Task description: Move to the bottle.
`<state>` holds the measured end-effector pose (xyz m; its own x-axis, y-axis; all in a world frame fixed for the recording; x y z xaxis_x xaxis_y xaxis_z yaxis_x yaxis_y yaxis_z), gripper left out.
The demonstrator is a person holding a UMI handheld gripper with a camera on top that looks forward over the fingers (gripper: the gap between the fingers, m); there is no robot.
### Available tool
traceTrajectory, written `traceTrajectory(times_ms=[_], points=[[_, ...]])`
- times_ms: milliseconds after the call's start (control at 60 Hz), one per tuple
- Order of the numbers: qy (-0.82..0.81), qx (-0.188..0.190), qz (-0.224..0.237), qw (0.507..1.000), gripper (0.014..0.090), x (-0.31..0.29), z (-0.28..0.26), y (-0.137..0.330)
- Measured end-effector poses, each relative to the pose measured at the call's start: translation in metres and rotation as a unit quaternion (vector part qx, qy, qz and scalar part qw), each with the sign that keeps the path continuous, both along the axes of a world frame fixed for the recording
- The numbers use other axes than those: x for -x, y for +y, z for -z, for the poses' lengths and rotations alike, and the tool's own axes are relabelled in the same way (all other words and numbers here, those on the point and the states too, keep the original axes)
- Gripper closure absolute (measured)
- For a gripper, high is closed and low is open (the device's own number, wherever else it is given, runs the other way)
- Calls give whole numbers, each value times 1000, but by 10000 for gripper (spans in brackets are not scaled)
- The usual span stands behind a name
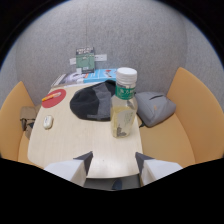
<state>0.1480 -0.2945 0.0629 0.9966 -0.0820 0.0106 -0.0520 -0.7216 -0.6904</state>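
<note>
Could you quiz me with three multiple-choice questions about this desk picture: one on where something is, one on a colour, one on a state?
1. Where is the bottle relative to the gripper?
A. Clamped in the fingers
B. Standing on the table beyond the fingers, slightly toward the right one
C. Lying on the orange seat

2. What colour is the bottle's cap?
A. White
B. Red
C. Black

3. How does the gripper stand?
A. Shut on the bottle
B. Shut on the mouse
C. Open, holding nothing

Answers:
1 B: the bottle stands upright by the dark cap, with bare tabletop between it and the fingertips.
2 A: the lid is white above a green label.
3 C: a wide gap shows between the two fingers, with only table in it.
</note>
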Motion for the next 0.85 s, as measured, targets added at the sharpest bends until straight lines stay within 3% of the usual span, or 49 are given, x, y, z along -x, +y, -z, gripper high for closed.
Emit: traceTrajectory(times_ms=[383,850], points=[[1,-3,-36,999,179,-10,21,67],[1,-3,-25,1000,171,-13,24,69]])
